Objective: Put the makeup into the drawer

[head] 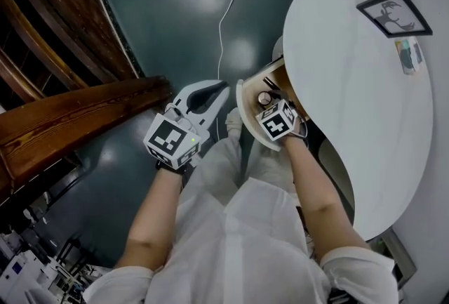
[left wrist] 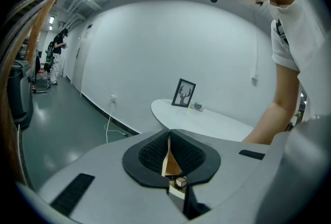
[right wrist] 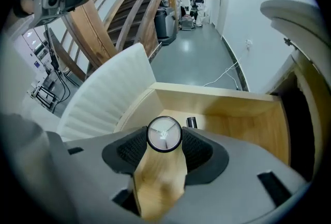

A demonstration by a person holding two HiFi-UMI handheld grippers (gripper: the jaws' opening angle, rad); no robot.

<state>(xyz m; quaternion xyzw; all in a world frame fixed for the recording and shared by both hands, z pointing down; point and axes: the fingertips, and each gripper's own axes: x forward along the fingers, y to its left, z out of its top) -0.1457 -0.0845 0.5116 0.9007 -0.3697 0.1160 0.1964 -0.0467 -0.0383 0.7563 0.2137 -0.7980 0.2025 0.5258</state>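
Far left in the head view, a wooden stair rail [head: 63, 120] runs across the dark floor [head: 175, 8]. Beside it the left gripper [head: 219, 88] is held out over the floor and points toward the drawer [head: 245, 109]. In the left gripper view its jaws are drawn together, the dark pads [left wrist: 150, 153] meeting at their tips. Only a thin slit is left lower down, and a sliver of pale wood shows through it. Nothing is clamped between them.

A white cable [head: 231, 8] trails over the floor above the grippers.

The drawer stands pulled out from under the white table [head: 351, 99]. Its ribbed white front [right wrist: 98, 99] faces the person and its wooden inside [right wrist: 227, 114] is open. The right gripper [right wrist: 164, 141] reaches into it. Its jaws are set narrowly on a round makeup jar [right wrist: 164, 134] with a dark rim and a pale top, one pad pressed to each side. The jar hangs over the drawer's wooden bottom. A small dark cylinder [right wrist: 191, 122] lies on that bottom just beyond the jar.

To the right, on the tabletop near the wall, a black picture frame [head: 394, 12] stands, and a small item [head: 409, 55] is beside it.
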